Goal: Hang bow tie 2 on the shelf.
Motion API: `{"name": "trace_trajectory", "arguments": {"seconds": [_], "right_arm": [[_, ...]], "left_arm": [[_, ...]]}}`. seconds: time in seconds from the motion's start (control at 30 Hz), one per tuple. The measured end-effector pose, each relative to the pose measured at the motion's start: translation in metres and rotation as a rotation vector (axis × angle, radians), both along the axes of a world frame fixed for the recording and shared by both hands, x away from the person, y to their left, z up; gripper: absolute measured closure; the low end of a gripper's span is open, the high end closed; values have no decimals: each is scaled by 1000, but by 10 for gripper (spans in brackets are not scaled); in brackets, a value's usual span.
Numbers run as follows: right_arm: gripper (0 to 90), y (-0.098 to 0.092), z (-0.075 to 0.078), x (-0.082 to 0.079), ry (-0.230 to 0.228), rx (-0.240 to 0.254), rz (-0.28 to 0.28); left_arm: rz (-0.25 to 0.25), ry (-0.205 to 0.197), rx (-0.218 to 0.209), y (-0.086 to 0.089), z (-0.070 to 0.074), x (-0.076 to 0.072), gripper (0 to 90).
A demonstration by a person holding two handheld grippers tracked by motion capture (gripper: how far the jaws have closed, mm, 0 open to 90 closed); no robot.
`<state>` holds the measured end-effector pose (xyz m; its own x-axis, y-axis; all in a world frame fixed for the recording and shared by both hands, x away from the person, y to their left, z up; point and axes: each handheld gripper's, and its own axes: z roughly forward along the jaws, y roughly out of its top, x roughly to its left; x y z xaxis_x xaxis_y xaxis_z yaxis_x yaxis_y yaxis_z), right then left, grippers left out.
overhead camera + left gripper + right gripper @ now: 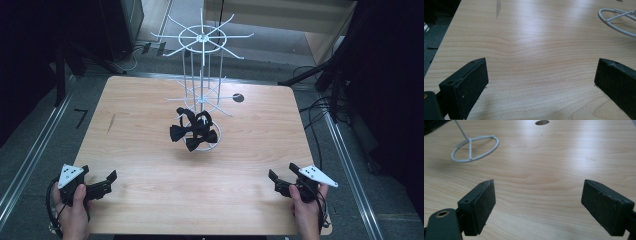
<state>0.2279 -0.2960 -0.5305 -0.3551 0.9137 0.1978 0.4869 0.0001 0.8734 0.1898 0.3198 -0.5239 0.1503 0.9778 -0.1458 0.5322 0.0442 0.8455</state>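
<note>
Your left gripper (111, 176) and right gripper (272, 176): both with jaws apart, nothing between, low over near tabletop (150, 200) corners. Bow ties (194, 134) hang on white rack (202, 75), ahead and inward of each, roughly equidistant. Either hand reaches forward toward centre.

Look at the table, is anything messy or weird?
A bit. The black bow ties sit bunched in a heap at the foot of the white rack, whose hooks look bare. The table also has a dark streak. Nothing looks broken or spilled.
</note>
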Motion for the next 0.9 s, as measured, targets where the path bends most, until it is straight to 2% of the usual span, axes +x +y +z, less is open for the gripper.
{"name": "trace_trajectory", "arguments": {"seconds": [0.17,0.5,0.9], "right_arm": [[128,-18,-7,-5,10,13,-34],[127,-50,-14,-17,32,4,-99],[125,-72,-21,-30,50,-25,-157]], "left_arm": [[0,1,4,0,0,0,0],[-1,0,2,0,0,0,0],[-1,1,2,0,0,0,0]]}}
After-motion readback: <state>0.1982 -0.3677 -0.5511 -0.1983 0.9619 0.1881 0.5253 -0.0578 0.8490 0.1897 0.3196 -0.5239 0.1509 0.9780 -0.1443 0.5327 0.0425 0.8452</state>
